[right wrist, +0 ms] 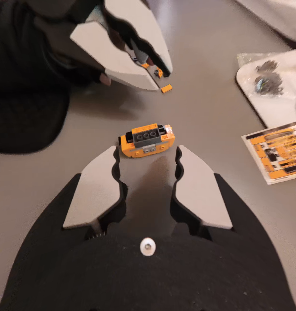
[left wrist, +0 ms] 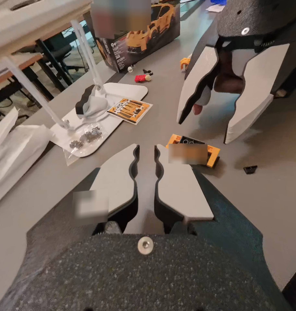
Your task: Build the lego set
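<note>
Orange and black lego chunk (right wrist: 146,142) flat on grey table (right wrist: 202,84), long side lying left to right. Left gripper (left wrist: 146,148) off beside it, fingers slightly apart, empty. Right gripper (right wrist: 146,149) nearer, spread wide, empty, chunk just ahead.

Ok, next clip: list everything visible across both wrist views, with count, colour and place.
Orange and black lego sub-assembly: one, on the grey table, just ahead of the right tongs.
Loose orange flat tile: one, by the left tongs' tips.
Orange sticker sheet: one, beside the white stand base.
Clear bag of dark small parts: one, on that base.
Lego set box with orange car picture: one, far table edge.
Red minifigure torso: one, near the box.
Small black piece: one, right of the sub-assembly.
Left tongs: narrowly open, empty.
Right tongs: open, empty.
</note>
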Motion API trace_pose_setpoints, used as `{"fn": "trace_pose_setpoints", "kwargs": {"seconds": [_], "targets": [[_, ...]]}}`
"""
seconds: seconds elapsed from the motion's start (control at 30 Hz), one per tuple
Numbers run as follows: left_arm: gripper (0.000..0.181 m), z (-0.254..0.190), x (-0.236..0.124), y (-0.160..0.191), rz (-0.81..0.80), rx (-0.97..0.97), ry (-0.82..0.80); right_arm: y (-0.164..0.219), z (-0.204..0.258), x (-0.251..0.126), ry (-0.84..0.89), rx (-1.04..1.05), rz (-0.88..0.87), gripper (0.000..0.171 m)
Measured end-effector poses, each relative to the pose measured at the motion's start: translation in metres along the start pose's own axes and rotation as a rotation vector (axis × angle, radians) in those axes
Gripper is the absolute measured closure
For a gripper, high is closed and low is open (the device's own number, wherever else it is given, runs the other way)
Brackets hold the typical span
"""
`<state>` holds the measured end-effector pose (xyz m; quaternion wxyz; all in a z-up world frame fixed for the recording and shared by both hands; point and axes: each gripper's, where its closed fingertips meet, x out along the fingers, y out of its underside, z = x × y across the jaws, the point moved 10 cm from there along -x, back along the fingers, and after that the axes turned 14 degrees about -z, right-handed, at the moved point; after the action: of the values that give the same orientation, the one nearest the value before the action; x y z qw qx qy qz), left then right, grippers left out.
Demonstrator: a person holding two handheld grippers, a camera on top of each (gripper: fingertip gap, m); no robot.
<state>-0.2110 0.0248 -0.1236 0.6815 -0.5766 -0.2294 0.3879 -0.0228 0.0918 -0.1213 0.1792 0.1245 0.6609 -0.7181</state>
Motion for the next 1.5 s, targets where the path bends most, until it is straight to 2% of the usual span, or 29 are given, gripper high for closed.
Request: {"fn": "trace_pose_setpoints", "kwargs": {"seconds": [0.07,0.23,0.3,0.37,0.47,0.57,0.67,0.77,0.87,0.93,1.0,1.17,1.37,1.5], "targets": [[0.165,0.001,0.0,0.0,-0.013,-0.029,0.0,-0.004,-0.007,0.006,-0.005,0.087,0.018,0.104],[0.165,0.002,0.0,0.001,-0.028,-0.077,0.013,-0.004,-0.016,0.028,-0.04,0.146,0.159,0.101],[0.165,0.002,-0.001,0.0,-0.045,-0.111,0.032,-0.006,-0.012,0.031,-0.052,0.114,0.169,0.111],[0.165,0.002,-0.001,0.0,-0.056,-0.147,0.056,-0.005,-0.006,0.031,-0.089,0.065,0.144,0.112],[0.162,0.003,-0.002,-0.001,-0.084,-0.207,0.106,-0.002,0.004,0.026,-0.103,-0.127,0.064,0.112],[0.157,0.004,-0.004,-0.003,-0.152,-0.304,0.198,-0.005,0.021,0.013,-0.088,-0.399,-0.098,0.112],[0.147,0.002,-0.004,-0.006,-0.215,-0.454,0.313,-0.016,0.041,-0.001,0.035,-0.668,-0.226,0.113],[0.131,-0.005,-0.001,-0.009,-0.267,-0.592,0.454,-0.017,0.055,-0.011,0.188,-0.892,-0.226,0.113],[0.123,-0.019,0.005,-0.011,-0.236,-0.59,0.533,-0.012,0.063,-0.013,0.27,-1.009,-0.218,0.113],[0.127,-0.027,0.008,-0.014,-0.226,-0.538,0.526,-0.013,0.069,-0.013,0.28,-1.052,-0.244,0.113],[0.148,-0.033,0.008,-0.016,-0.225,-0.481,0.537,-0.015,0.075,-0.013,0.272,-1.077,-0.258,0.113],[0.152,-0.033,0.007,-0.018,-0.207,-0.373,0.486,-0.016,0.07,-0.016,0.266,-1.033,-0.261,0.112],[0.151,-0.035,0.004,-0.019,-0.253,-0.155,0.389,-0.017,0.047,-0.037,0.033,-0.593,-0.37,0.117],[0.151,-0.044,0.005,-0.022,-0.25,0.054,0.336,-0.016,0.041,-0.041,-0.066,-0.433,-0.435,0.121]]}}
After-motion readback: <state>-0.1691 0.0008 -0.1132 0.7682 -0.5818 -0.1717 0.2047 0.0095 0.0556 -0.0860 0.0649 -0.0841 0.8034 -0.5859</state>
